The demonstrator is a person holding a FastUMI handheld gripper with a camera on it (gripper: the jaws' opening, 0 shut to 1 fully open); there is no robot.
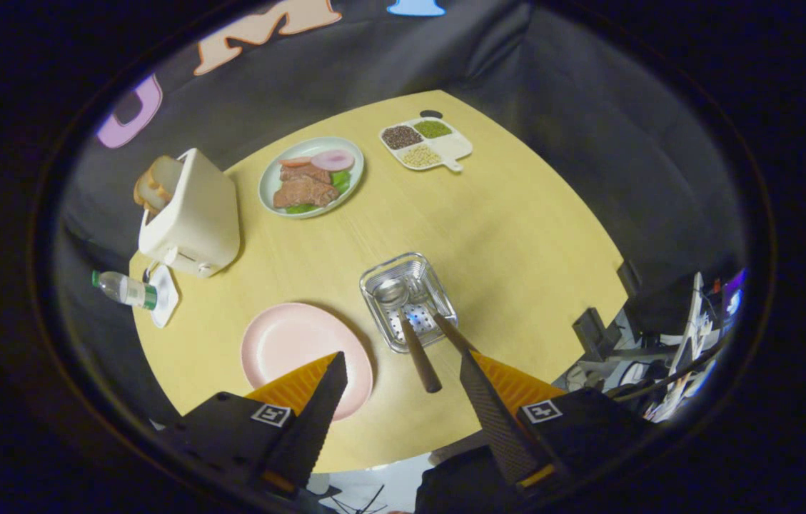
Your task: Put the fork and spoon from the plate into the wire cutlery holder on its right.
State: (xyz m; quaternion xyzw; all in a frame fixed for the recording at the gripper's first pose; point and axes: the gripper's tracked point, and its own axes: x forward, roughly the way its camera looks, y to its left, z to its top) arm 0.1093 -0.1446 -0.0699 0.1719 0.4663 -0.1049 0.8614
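From above, the pink plate (288, 346) lies bare on the yellow table (502, 235), partly under my left finger (317, 407). To its right stands the wire cutlery holder (438, 282). Inside it a spoon (393, 292) lies bowl-up, its brown handle sticking out over the rim toward me. A second brown handle, the fork (447, 330), leans out of the holder and ends at the tip of my right finger (488, 407). My gripper (401, 359) hovers open above the table, with the spoon's handle end showing in the gap between the fingers and nothing pressed between them.
A cream toaster (195, 214) with bread slices stands beyond the plate on the left. Beside it lie a water bottle (124, 289) and a small white tray (165, 296). Farther back are a plate of food (311, 176) and a divided dish of grains (425, 143). Cluttered equipment (667, 357) lies past the table's right edge.
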